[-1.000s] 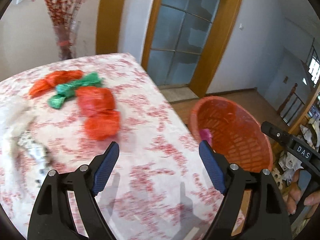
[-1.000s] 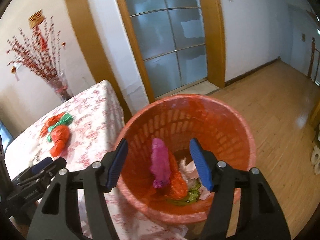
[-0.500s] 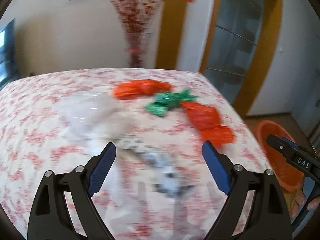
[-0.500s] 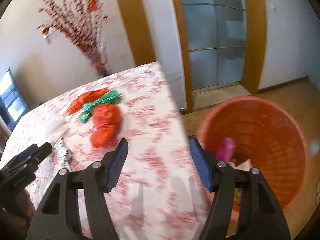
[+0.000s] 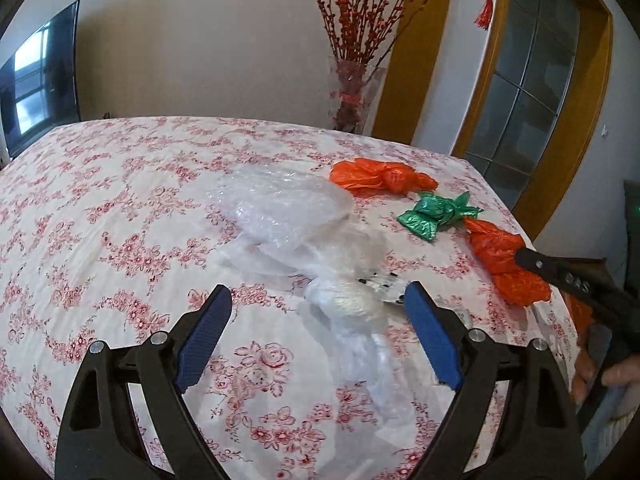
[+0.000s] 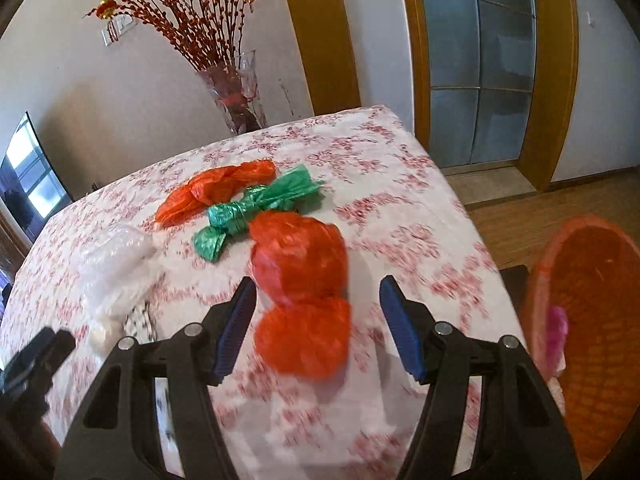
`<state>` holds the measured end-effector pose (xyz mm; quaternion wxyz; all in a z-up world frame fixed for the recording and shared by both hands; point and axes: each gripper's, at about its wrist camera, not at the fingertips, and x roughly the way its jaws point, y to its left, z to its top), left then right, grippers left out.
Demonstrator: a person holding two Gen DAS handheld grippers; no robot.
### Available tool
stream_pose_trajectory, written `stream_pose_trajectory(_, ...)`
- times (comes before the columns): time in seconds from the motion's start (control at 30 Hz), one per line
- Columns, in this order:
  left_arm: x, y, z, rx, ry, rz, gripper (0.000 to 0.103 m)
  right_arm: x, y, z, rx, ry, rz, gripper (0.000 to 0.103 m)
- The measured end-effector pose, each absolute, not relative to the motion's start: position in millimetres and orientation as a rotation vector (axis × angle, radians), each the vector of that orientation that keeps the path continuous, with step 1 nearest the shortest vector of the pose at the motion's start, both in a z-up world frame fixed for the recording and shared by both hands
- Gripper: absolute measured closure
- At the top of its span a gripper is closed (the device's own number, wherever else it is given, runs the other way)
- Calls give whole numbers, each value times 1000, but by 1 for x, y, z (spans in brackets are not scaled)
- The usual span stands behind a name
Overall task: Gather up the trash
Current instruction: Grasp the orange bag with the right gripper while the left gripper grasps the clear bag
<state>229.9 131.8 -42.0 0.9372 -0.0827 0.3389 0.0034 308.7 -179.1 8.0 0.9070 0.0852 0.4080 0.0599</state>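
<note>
While both tools hang over the flowery tablecloth (image 5: 100, 208), each one has its fingers spread wide and holds nothing. At the bottom of the left wrist view, the left gripper (image 5: 318, 318) points at a soft heap of clear plastic wrap (image 5: 288, 216) in the middle of the frame. The near end of that wrap lies between its two blue pads. A bit farther, to the right, sits a green knotted bag (image 5: 438, 216). Next to it, at the right edge, lies a big orange bag (image 5: 504, 264), partly behind the dark tip of the other tool. Farther back lies a second orange bag (image 5: 380, 176).

At the bottom of the right wrist view, the right gripper (image 6: 316, 322) hangs close to the big orange bag, which shows between its pads. Low at the right edge of this frame is the orange basket (image 6: 592, 320), with something pink (image 6: 557, 326) inside. At the far end of the table, near the top of the frame, stands a glass vase (image 6: 238, 98) of red twigs.
</note>
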Motion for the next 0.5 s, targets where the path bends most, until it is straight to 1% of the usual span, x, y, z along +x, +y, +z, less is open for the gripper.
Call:
stream_pose_trajectory(0.23,233,132,-52,-185,733,3,16,330,-166,-6,129,890,118,41)
stream_pose_trajectory(0.3,235,131,-55,-191,743,2,16,332,-165,-8,126,896,128,51)
stream_pose_trajectory(0.33,236,131,-55,-194,747,3,16,334,-164,-9,121,896,128,53)
stream_pose_trajectory(0.4,238,130,-57,-203,759,5,16,334,-163,-10,109,890,126,59)
stream_pose_trajectory(0.5,241,129,-60,-214,775,4,16,329,-166,-10,104,886,133,63)
